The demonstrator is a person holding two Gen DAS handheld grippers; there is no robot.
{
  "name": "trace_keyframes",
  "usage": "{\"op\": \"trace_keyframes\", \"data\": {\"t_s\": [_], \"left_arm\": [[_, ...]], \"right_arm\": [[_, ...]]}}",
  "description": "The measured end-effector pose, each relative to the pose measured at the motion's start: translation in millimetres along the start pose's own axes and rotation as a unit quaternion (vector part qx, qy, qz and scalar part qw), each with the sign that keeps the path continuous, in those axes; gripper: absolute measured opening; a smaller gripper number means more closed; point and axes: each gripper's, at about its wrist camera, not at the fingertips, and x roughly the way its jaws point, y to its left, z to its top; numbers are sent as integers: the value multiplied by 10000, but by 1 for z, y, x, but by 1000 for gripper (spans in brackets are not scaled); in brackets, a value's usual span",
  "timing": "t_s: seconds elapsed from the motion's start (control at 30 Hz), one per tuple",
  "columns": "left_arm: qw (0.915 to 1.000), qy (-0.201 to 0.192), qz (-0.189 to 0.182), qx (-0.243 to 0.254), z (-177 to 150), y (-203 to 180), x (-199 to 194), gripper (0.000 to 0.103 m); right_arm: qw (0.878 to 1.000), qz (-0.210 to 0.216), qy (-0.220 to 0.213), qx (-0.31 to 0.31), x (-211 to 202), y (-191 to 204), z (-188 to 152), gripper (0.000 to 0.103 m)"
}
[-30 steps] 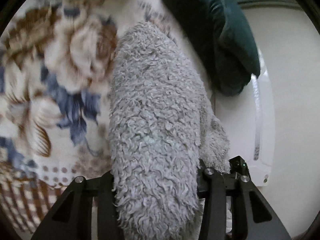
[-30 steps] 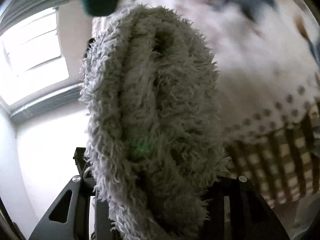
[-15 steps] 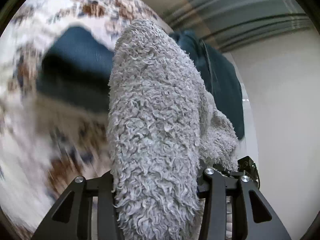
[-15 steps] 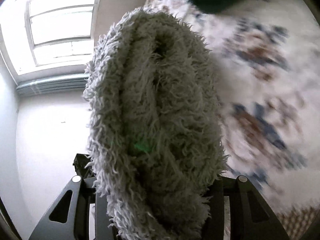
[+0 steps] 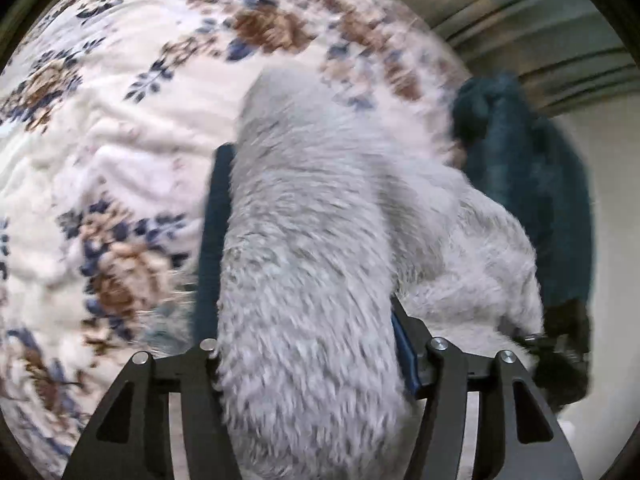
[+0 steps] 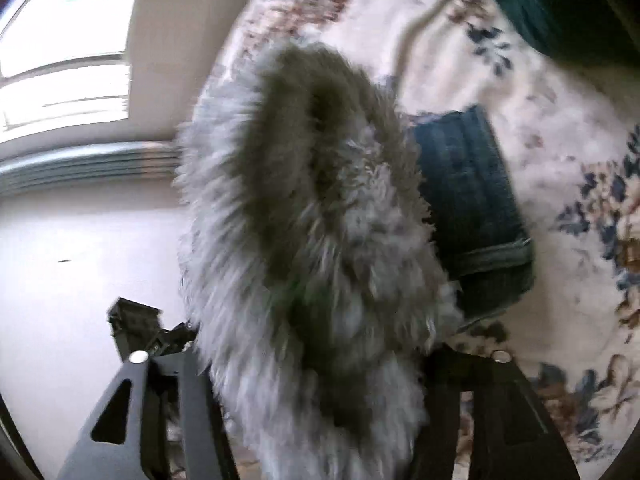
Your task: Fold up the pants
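Left gripper [image 5: 310,360]: black angular fingers [image 5: 444,392] closed around a thick roll of grey fleece pants [image 5: 308,264]. The fabric is long-piled, shaggy and soft, bunched into a rounded column that fills the gap between the fingers and rises beyond them. A further fold of the same fleece spreads to the right, reaching the other gripper, partly visible at the right edge.

Right gripper [image 6: 316,392]: fingers [image 6: 192,400] likewise clamped on the grey pants [image 6: 308,220], here seen end-on as a rounded loop with a dark hollow at its centre. Pile is blurred.

The pants are held off the surface between the two grippers, over a bed [image 5: 120,128]. The bed cover is cream, quilted and wrinkled, printed with brown and navy flowers.

Folded blue denim [image 6: 472,208], flat, rectangular, with a stitched hem, lies on the bed just behind the fleece; in the left view only a narrow dark-blue edge [image 5: 216,216] shows beside the roll.

A dark teal plush pillow [image 5: 528,184] sits at the bed edge. A bright window [image 6: 64,48] appears in the upper left of the right view.
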Motion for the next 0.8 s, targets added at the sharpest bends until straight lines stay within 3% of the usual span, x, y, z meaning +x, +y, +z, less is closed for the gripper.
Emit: {"op": "trace_keyframes", "data": {"t_s": [0.03,0.13,0.27,0.37,0.47,0.53,0.67,0.8], "left_arm": [[9999,-33,86,76,-2,1,1,67],[9973,-328,483,450,-10,-7,-9,88],[9835,-881,1170,1058,-24,-33,-38,101],[9748,-1213,1416,1223,-36,-43,-53,101],[9667,-1498,1618,1303,-61,-55,-72,101],[9615,-1618,1786,1318,-82,-65,-83,101],[9554,-1754,1959,1342,-127,-88,-114,101],[9495,-1998,2037,1308,-165,-106,-149,101]], "right_arm": [[9997,-251,50,-49,4,0,0,80],[9959,-818,-18,-397,-3,8,-8,87],[9796,-1672,-437,-1024,-31,42,-23,94],[9390,-2662,-1247,-1785,-63,87,-42,97],[8992,-3329,-1742,-2242,-85,119,-77,98],[8851,-3526,-1938,-2341,-99,132,-100,98],[8781,-3554,-2184,-2346,-139,150,-163,98],[8633,-3627,-2469,-2495,-186,162,-224,100]]}}
